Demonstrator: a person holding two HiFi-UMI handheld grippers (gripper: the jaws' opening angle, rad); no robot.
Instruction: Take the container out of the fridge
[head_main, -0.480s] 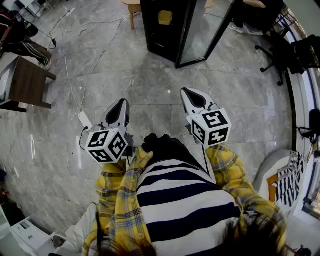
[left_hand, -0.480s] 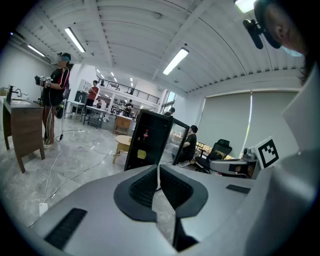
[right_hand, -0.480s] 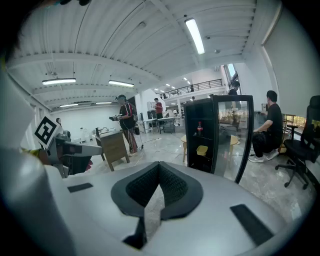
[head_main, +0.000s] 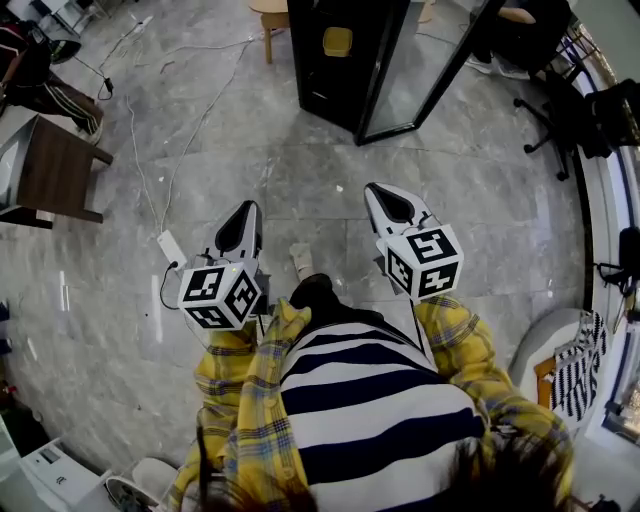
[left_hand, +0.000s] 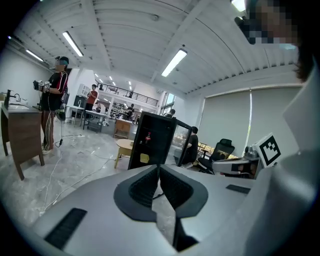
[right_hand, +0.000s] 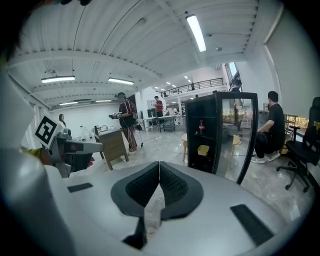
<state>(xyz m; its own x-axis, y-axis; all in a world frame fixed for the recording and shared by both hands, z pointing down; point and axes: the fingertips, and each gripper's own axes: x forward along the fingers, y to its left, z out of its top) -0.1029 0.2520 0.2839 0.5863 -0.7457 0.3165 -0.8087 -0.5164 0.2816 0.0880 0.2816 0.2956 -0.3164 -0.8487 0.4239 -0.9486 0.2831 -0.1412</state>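
A black fridge stands ahead on the floor with its glass door swung open. A yellow container sits on a shelf inside; it also shows as the yellow container and the yellow container in the gripper views. A red-capped bottle stands on the shelf above. My left gripper and right gripper are both shut and empty, held side by side well short of the fridge.
A round wooden stool stands left of the fridge. White cables trail across the grey floor. A brown cabinet is at the left, office chairs at the right. People stand in the background.
The fridge and its open door sit slightly nearer in the head view. A shoe tip now shows between the grippers. Both grippers keep their pose.
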